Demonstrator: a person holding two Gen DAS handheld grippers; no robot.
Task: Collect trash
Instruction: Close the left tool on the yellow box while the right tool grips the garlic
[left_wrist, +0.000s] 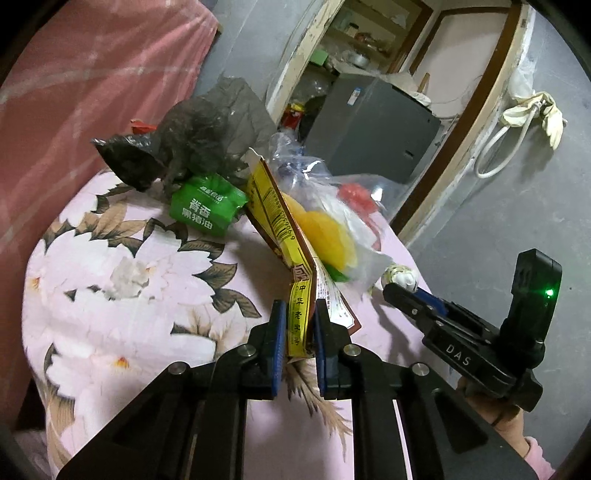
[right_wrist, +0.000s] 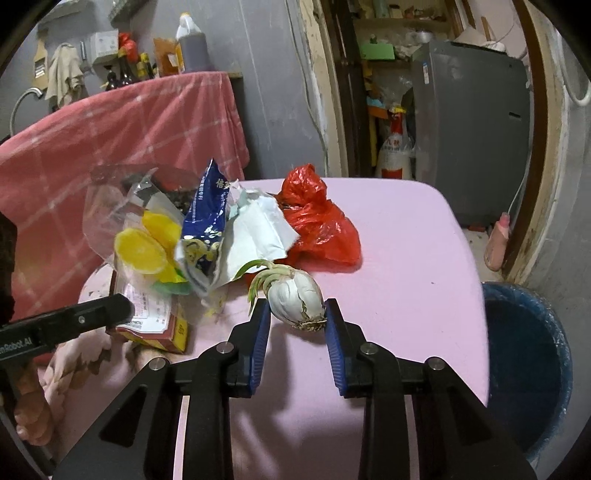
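**Clamping carton and garlic for the bin**

Pinching flattened carton (left_wrist: 295, 280) in left gripper (left_wrist: 299, 332), jaws clenched on its fold; squeezing sprouted garlic bulb (right_wrist: 295, 295) in right gripper (right_wrist: 295, 325). Needing firm grips, slow lifts clear of the counter (right_wrist: 399, 258). Waiting beside, blue bin (right_wrist: 524, 362), contents unclear; clear bag (right_wrist: 122, 206) holding yellow pieces.

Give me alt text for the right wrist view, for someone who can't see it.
The right gripper closes on a sprouted garlic bulb on a pink table. Behind lie a red bag, a blue packet and yellow slices in clear plastic; a blue bin stands to the right.
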